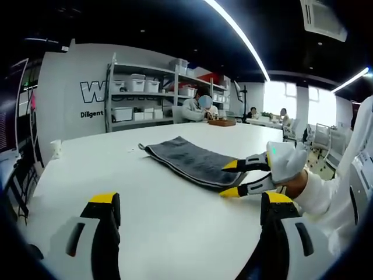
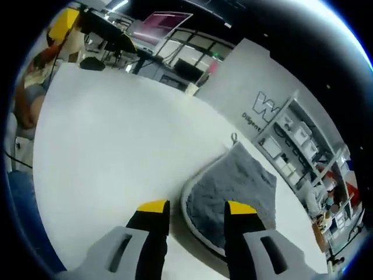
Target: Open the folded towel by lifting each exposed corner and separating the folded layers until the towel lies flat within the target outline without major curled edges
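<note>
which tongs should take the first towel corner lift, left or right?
Right, probably. The right tongs are open at the near edge of the folded towel, one tip beside it, one over it. The left tongs are open over bare table, well short of the towel.

Grey terry towel [image 1: 192, 161] lies on a smooth white bench [image 1: 145, 198].

The towel's cloth looks soft and rough-piled, matt, with a stitched hem and a small hanging loop [image 2: 234, 138] at one corner. The bench top has a faint sheen and reflects the ceiling lights. The left claw [image 1: 192, 216] and right claw [image 2: 191, 217] look like hard plastic: matt black jaws with yellow tips on pale grey bodies. Metal shelving [image 1: 140, 96] at the back carries glossy white plastic bins.
</note>
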